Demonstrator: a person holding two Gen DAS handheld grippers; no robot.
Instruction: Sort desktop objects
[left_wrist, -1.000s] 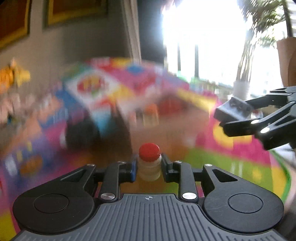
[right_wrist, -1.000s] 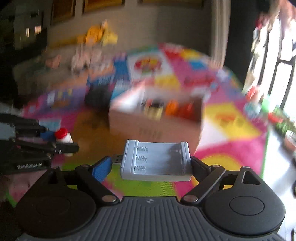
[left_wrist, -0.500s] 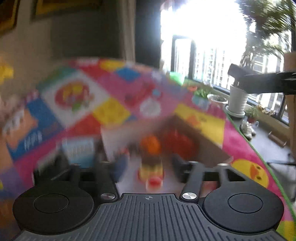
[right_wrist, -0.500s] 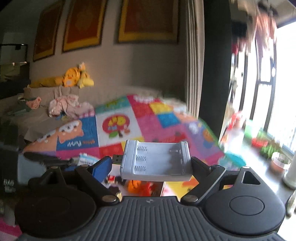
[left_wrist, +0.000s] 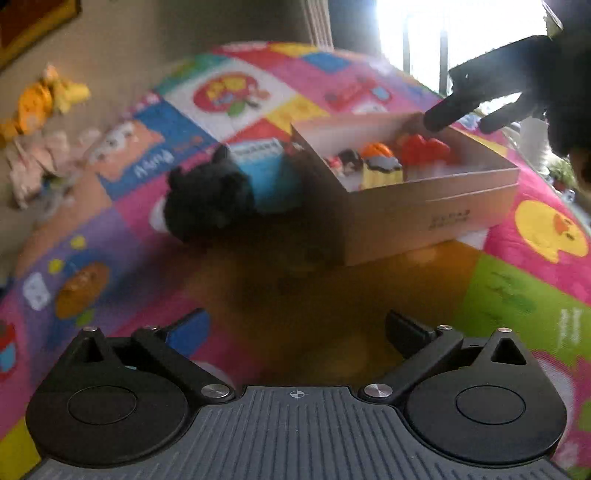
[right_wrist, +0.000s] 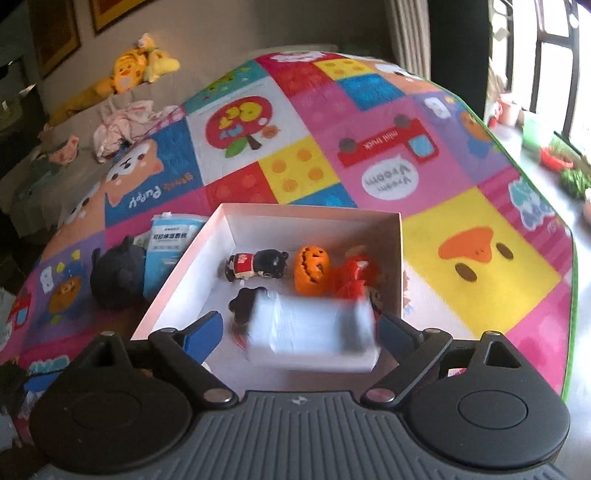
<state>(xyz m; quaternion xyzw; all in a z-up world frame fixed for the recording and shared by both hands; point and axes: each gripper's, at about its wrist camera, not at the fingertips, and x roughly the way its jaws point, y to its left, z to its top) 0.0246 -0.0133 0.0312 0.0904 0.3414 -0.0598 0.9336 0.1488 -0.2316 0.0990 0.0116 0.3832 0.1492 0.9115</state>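
Note:
A white cardboard box (right_wrist: 221, 236) stands on the colourful play mat and holds several small toys, among them an orange pumpkin (right_wrist: 312, 269) and a black-headed figurine (right_wrist: 258, 264). My right gripper (right_wrist: 301, 332) is open above the box's near end; a blurred grey battery charger (right_wrist: 314, 334) sits between its fingers, apparently loose. My left gripper (left_wrist: 295, 332) is open and empty, low over the mat in front of the box (left_wrist: 424, 214). The right gripper (left_wrist: 498, 99) shows dark above the box in the left wrist view.
A black plush toy (right_wrist: 116, 277) and a blue-white packet (right_wrist: 166, 251) lie left of the box; both show in the left wrist view, plush (left_wrist: 210, 199) and packet (left_wrist: 266, 170). A sofa with stuffed toys (right_wrist: 136, 70) stands behind. The mat's edge runs along the right.
My left gripper has let go of the red-capped bottle, opened and drawn back from the box. My right gripper has come over the box and opened; the charger is leaving its fingers.

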